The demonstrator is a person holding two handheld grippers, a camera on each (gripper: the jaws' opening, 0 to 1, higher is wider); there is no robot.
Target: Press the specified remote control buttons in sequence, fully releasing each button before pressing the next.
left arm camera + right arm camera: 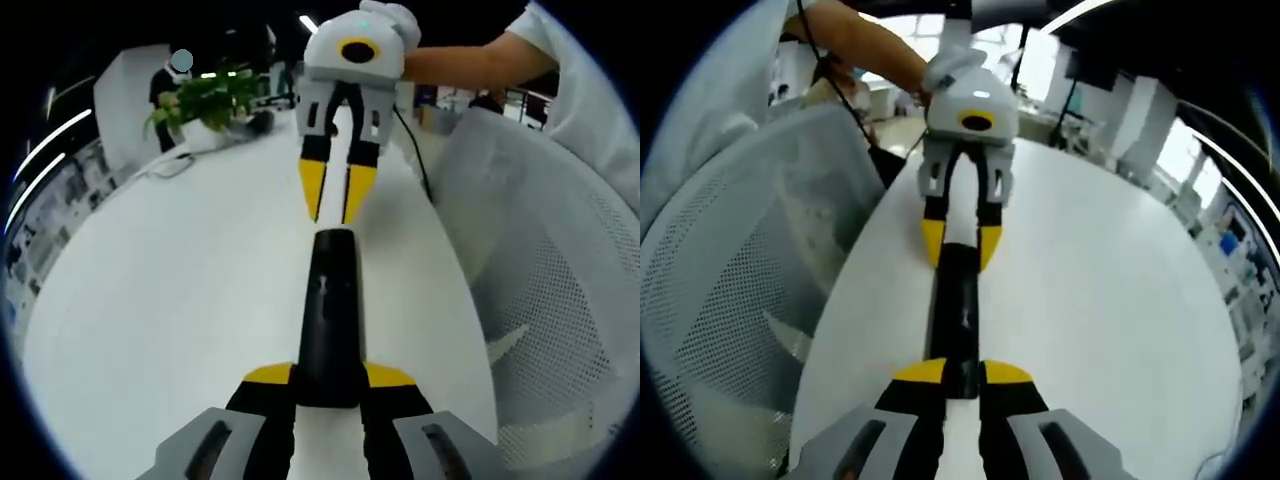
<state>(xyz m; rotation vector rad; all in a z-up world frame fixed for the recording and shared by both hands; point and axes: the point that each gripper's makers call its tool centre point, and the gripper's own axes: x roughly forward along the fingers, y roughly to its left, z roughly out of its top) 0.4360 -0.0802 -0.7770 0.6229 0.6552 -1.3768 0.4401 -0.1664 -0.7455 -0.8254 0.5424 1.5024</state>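
We see a long black remote control (327, 315) lying on the white table (170, 290).
Left gripper (327, 385) clamps its near end; right gripper (335, 195), jaws narrow, points at its far end. A potted plant (205, 100) stands behind.

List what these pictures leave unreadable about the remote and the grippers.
- Remote buttons: too small and dark to read, both views.
- Remote's near end, left gripper view: covered by the left gripper.
- Right gripper tips, right gripper view: whether they press or only rest on the remote is unclear.
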